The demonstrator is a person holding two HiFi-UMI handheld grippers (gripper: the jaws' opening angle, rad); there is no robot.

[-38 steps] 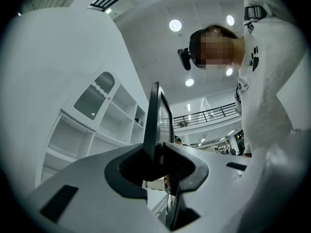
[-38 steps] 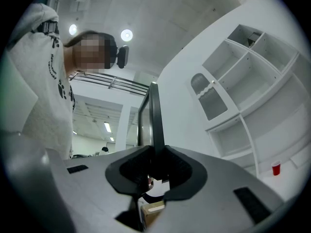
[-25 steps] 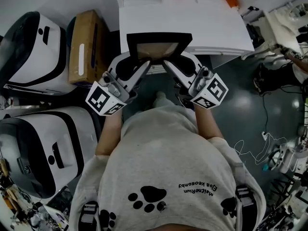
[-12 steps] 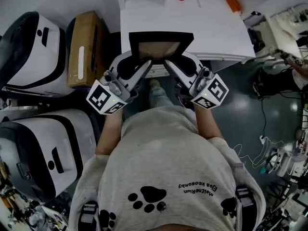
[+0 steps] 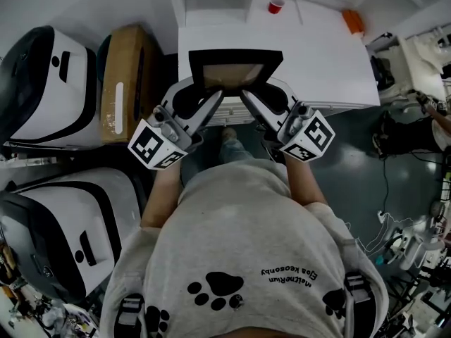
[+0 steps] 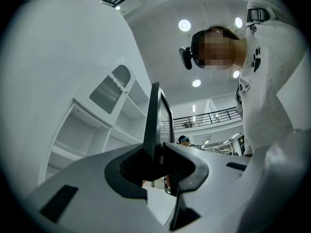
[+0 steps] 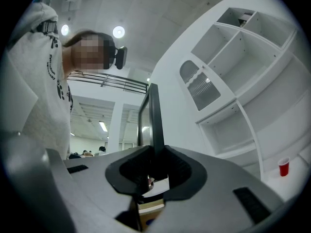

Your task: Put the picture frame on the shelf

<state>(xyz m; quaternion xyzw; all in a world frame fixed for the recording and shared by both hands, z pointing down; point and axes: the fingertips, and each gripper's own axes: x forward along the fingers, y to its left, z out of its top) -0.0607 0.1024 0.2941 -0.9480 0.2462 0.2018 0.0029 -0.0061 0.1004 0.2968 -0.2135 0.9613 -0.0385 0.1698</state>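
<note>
left gripper (image 5: 214, 96) / right gripper (image 5: 245, 96): both clamped on picture frame (image 5: 236, 65) | shirt print (image 5: 290, 274) (upside down): unreadable

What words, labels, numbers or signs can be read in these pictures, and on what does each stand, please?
Grey sweatshirt: two lines of small black print, upside down, too small to read reliably.
Left gripper and right gripper: black-and-white square markers, no letters.
Brown cardboard box: white strip, nothing legible.
Black picture frame, red plastic cup: no text seen.
</note>
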